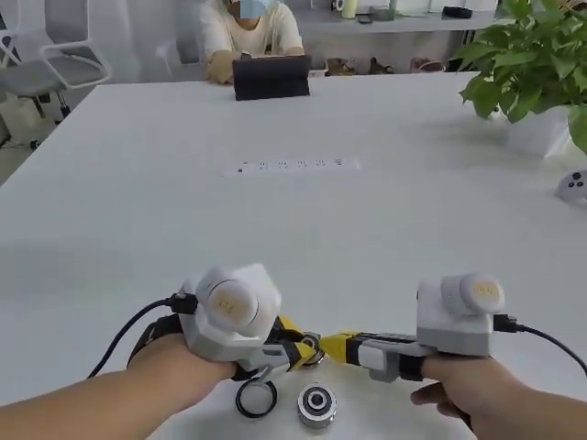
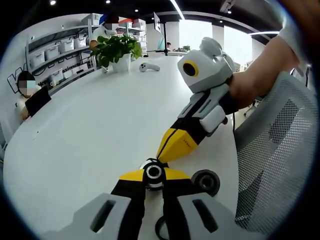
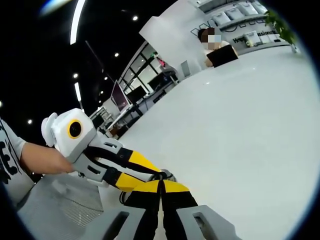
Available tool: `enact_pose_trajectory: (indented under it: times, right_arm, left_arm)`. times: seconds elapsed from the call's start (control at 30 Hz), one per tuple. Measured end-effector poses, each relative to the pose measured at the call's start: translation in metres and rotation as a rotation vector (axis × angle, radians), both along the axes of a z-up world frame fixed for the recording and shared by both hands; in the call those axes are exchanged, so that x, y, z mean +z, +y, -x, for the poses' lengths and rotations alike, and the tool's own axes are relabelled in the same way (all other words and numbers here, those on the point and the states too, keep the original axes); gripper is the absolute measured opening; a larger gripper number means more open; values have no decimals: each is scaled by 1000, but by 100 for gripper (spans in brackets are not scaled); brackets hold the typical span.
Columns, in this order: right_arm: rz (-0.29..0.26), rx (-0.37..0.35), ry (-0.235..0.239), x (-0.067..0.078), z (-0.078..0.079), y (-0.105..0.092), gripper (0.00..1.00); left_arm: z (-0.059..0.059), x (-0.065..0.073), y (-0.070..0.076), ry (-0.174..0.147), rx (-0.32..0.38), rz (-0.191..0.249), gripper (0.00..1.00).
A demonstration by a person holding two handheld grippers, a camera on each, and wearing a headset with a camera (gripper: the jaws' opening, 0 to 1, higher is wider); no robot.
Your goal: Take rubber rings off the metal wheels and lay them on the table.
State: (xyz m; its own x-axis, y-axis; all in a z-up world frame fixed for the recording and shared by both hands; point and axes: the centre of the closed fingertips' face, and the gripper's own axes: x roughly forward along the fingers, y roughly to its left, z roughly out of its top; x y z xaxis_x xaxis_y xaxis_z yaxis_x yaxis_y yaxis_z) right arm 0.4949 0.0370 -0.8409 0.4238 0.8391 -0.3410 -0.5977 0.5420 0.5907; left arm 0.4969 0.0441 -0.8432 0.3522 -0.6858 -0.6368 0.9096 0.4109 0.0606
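My left gripper (image 1: pixel 301 349) is shut on a small metal wheel (image 1: pixel 312 346) held just above the white table (image 1: pixel 275 229) near its front edge. In the left gripper view the wheel (image 2: pixel 153 172) sits between the yellow jaws of the left gripper (image 2: pixel 153 176). My right gripper (image 1: pixel 324 346) comes in from the right, and its shut yellow tips meet the wheel's rim, apparently pinching the rubber ring there. In its own view, the right gripper (image 3: pixel 161 181) touches the wheel (image 3: pixel 168 175). A loose black rubber ring (image 1: pixel 256 399) and a second wheel (image 1: pixel 316 404) lie on the table below.
A person with a black laptop (image 1: pixel 271 78) sits at the table's far end. A potted plant (image 1: pixel 532 55) and a white controller (image 1: pixel 573 186) stand at the right. A socket strip (image 1: pixel 293 165) is set in the middle. A mesh chair (image 2: pixel 280 150) is close by.
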Motion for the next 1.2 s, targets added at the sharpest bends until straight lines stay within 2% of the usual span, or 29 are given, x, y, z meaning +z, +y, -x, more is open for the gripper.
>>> enact_pose_trajectory:
  times: [0.33,0.4,0.47,0.5,0.53,1.0,1.07,1.2]
  right_arm:
    - [-23,14,3,3,3,5,0]
    - [-36,22,5,4,4,7,0]
    - [-74,30,8,11,5,11,0]
    - [-50,32,-2,9,4,10,0]
    - [-51,37,-4,9,4,10,0]
    - [-167,39,56,16,13,10,0]
    - [-167,36,57,17,13,10,0]
    - [-134,27,22,14,9,6,0]
  left_arm:
    - [0,0,0,-1,2,0,7]
    - [0,0,0,0,3,0,7]
    - [0,0,0,0,3,1,7]
    - [0,0,0,1,4,2,7]
    - [0,0,0,0,3,4,7]
    - [0,0,0,4,-3,11,7]
    - [1,0,0,5,-6,11,7]
    - [1,0,0,9,5,13,7]
